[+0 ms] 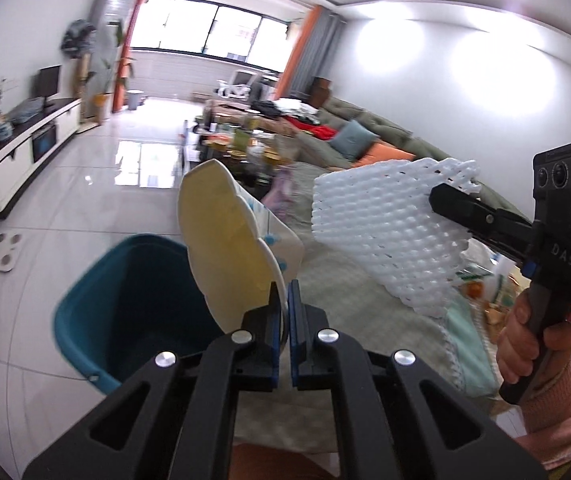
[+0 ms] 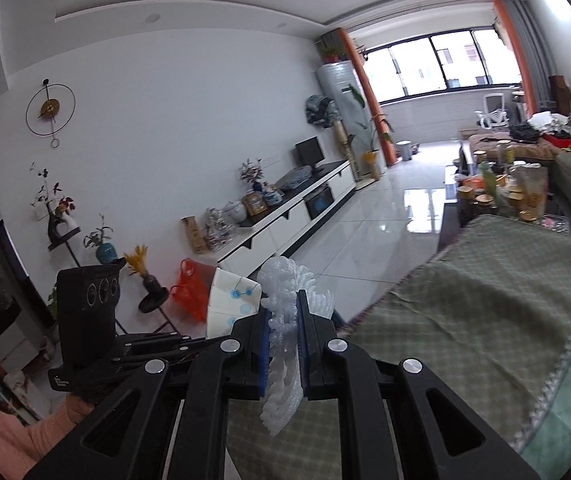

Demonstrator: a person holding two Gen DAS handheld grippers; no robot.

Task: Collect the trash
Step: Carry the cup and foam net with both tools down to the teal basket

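My left gripper is shut on the rim of a flattened paper cup, white with blue dots and a yellowish inside. It hangs over the right edge of a teal bin on the floor. In the left wrist view my right gripper comes in from the right, shut on a white foam net sleeve. The right wrist view shows the same foam net pinched between the blue pads of that gripper, with the paper cup and the left gripper's body to its left.
A table with a green checked cloth lies below and right of both grippers. Beyond it stand a cluttered coffee table and a green sofa. A white TV cabinet lines the far wall, with a white scale on the tiled floor.
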